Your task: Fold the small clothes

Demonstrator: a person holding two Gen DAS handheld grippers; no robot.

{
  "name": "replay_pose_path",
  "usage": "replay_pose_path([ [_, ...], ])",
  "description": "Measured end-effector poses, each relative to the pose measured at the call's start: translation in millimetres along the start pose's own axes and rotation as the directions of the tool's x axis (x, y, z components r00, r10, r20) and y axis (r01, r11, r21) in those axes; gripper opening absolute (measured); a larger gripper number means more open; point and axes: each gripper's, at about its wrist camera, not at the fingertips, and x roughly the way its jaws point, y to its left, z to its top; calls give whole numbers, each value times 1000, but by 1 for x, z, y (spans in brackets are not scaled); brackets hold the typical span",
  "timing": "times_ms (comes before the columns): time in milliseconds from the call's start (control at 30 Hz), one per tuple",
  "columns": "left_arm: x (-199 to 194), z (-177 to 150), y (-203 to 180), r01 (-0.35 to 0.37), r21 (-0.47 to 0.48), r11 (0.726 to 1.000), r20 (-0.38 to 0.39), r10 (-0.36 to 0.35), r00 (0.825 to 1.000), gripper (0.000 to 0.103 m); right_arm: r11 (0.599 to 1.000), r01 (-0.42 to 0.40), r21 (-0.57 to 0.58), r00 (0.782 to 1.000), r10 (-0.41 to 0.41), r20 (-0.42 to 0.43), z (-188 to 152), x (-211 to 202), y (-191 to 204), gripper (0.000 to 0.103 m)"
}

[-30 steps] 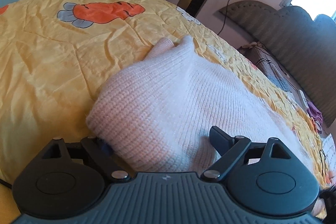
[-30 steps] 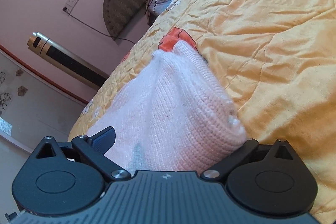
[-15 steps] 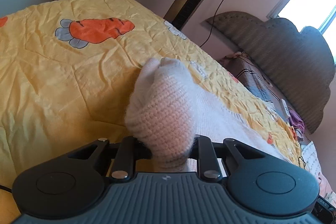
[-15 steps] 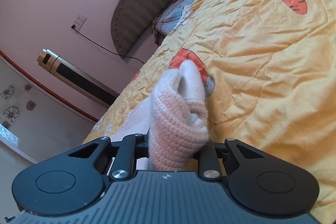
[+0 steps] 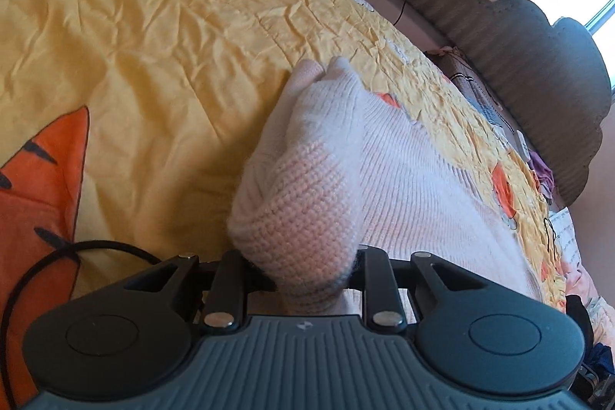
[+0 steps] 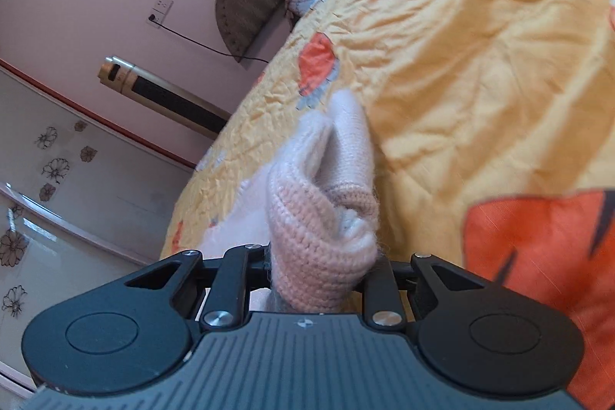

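Observation:
A pale pink knitted garment (image 5: 403, 179) lies on a yellow bedspread with orange carrot prints (image 5: 134, 64). My left gripper (image 5: 307, 279) is shut on a bunched edge of it, and the cloth hides the fingertips. In the right wrist view my right gripper (image 6: 319, 279) is shut on another bunched edge of the same garment (image 6: 319, 229), lifted off the bedspread (image 6: 480, 64). The garment stretches away from both grippers toward the far side of the bed.
A grey padded headboard (image 5: 538, 64) stands at the bed's end, with pillows and clothes beside it. A tall tower fan (image 6: 161, 91) and a wall socket (image 6: 161, 6) are behind the bed. A black cable (image 5: 57, 256) lies near my left gripper.
Both grippers were open around the garment's edge a second ago and have shut on it. Both have since pulled back and lifted, so the cloth is bunched and raised.

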Motion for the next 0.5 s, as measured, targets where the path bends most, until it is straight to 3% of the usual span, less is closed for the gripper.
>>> replay_pose_path([
  [100,-2,-1,0,-36,46,998,26,35,999,45,998,34,50,999,-35,7,-12,7,-20,37],
  [167,-20,1,3,-74,58,996,34,72,997,58,998,57,16,998,-57,4,-11,6,-15,43],
  [267,-63,8,13,-131,73,989,158,118,980,58,993,117,-33,993,-118,-27,0,-7,-4,54],
  [333,-90,12,7,-171,105,980,284,135,949,58,987,150,-65,988,-147,56,9,-29,-3,60],
  [400,-101,18,-12,-164,175,971,380,87,921,60,974,213,-75,958,-193,210,21,-55,-1,61],
  [433,-98,20,-25,-141,227,964,407,37,913,68,972,220,-82,944,-191,269,28,-65,4,62],
  [500,-78,22,-57,-128,333,934,431,-30,902,74,978,135,-158,953,-85,290,40,-64,25,62],
])
